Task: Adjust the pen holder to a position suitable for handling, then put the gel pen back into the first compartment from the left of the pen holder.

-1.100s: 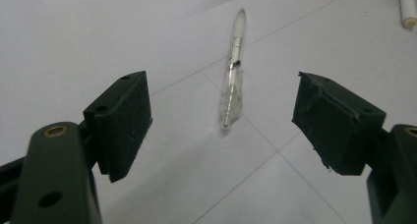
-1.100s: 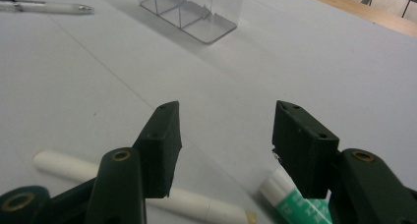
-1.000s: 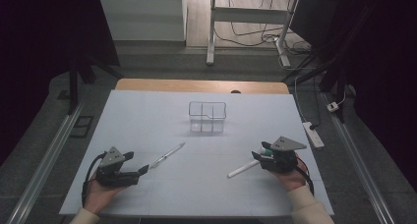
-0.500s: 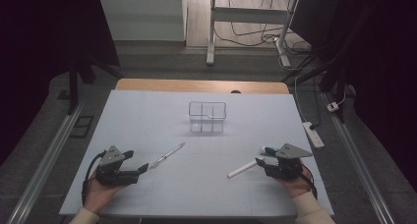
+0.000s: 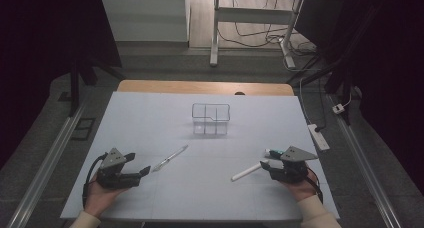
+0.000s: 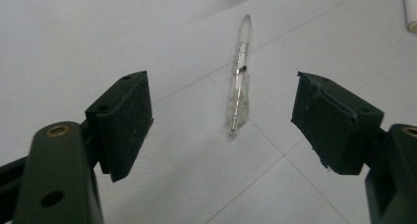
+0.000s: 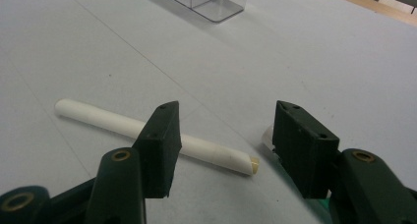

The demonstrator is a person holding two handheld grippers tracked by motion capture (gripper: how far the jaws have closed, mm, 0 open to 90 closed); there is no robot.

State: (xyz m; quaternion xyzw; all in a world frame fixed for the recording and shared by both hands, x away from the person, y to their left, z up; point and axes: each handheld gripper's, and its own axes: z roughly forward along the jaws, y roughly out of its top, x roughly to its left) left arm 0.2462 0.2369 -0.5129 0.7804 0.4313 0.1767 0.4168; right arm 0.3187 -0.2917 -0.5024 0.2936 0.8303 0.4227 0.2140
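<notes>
Left tool (image 5: 146,170): held low near the front left of the surface, jaws spread wide with nothing between them; the black pads (image 6: 125,121) stand well apart.
Clear plastic pen (image 5: 170,158): lies flat on the surface just ahead of the left tool, slanting away toward the middle; in the left gripper view (image 6: 239,89) its near end sits between the lines of the two jaws but beyond their tips, touching neither.
Right tool (image 5: 263,163): near the front right of the surface, jaws parted fairly wide and gripping nothing.
White cylindrical marker with a tan tip (image 5: 246,173): lies flat, slanting, beside the right tool; in the right gripper view (image 7: 115,123) it passes behind the left-hand jaw, its tan tip lying in the gap between the jaws.
Clear plastic box with compartments (image 5: 210,119): stands upright at the middle of the surface, well apart from both tools and both pens.
White surface (image 5: 150,118): bare sheet all round the box; a wooden edge shows along the far side.
Front edge: both hands (image 5: 100,198) rest close to it.
Right edge: a white power strip (image 5: 319,136) lies just past it, near the right tool's side.
</notes>
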